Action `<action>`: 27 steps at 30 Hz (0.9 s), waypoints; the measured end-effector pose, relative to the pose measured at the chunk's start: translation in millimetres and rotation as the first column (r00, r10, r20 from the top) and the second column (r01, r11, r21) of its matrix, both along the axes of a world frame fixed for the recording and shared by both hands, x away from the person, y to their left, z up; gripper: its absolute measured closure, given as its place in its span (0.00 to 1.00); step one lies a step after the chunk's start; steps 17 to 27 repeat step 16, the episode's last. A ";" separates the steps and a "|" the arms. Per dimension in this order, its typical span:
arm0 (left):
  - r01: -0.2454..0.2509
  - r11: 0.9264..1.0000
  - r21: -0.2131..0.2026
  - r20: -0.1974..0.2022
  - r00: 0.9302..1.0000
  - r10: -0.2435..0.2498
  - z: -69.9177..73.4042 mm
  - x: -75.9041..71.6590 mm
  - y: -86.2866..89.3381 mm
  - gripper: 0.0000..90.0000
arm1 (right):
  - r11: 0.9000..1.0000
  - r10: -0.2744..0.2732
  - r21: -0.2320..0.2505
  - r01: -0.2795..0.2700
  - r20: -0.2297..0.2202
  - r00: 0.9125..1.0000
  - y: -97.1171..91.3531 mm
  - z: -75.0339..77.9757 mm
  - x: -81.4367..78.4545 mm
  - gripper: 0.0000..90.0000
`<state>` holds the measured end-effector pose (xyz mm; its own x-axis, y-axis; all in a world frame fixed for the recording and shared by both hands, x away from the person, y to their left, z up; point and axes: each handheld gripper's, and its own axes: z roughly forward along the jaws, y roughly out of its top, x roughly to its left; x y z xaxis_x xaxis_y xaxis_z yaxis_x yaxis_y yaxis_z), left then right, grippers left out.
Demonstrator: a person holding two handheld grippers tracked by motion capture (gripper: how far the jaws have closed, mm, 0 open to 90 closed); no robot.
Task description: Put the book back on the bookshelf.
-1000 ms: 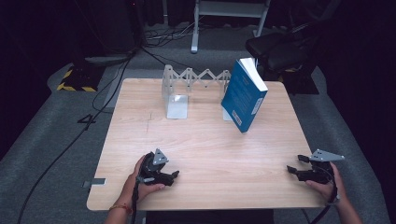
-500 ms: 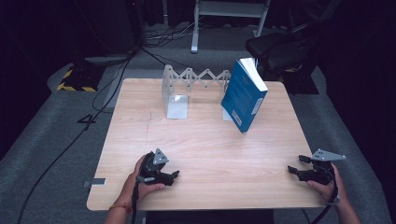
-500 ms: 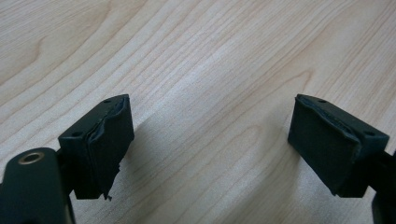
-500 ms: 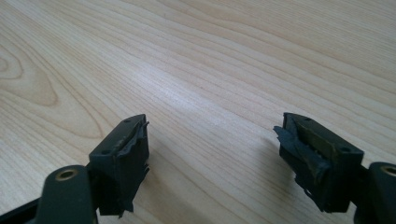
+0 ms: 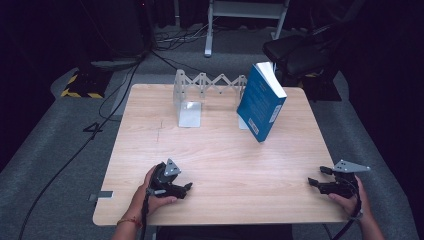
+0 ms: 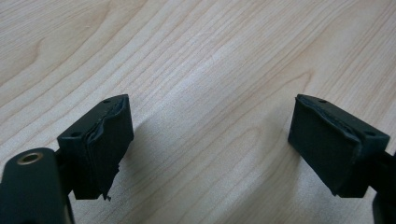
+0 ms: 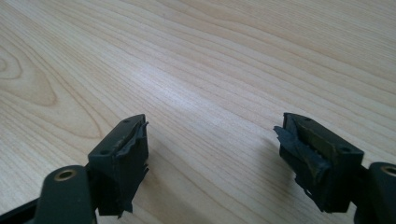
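While jaws hide it, book (image 5: 261, 102) overhead.

book (image 5: 260, 102) cover text too small, forearms — cut off below

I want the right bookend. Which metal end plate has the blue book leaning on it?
The right end plate of the folding rack: the blue book leans there. The left end plate stands bare.

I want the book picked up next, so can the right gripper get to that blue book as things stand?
Probably yes. The right gripper rests open near the table's front edge, and only bare wood lies between it and the blue book, which leans at the far side against the metal rack.
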<state>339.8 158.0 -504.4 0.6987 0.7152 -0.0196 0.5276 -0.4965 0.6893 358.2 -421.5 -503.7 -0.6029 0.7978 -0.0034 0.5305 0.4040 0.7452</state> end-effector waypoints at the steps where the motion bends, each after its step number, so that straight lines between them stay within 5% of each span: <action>1: 0.001 1.000 0.001 0.001 1.000 -0.001 0.1 0.1 0.1 0.16 | 1.000 -0.003 0.001 0.003 0.000 1.000 0.2 0.0 0.0 0.27; 27: 0.001 1.000 0.000 0.000 1.000 -0.001 0.0 0.1 0.0 0.16 | 1.000 -0.016 0.001 0.016 0.002 1.000 1.0 -0.1 0.2 0.26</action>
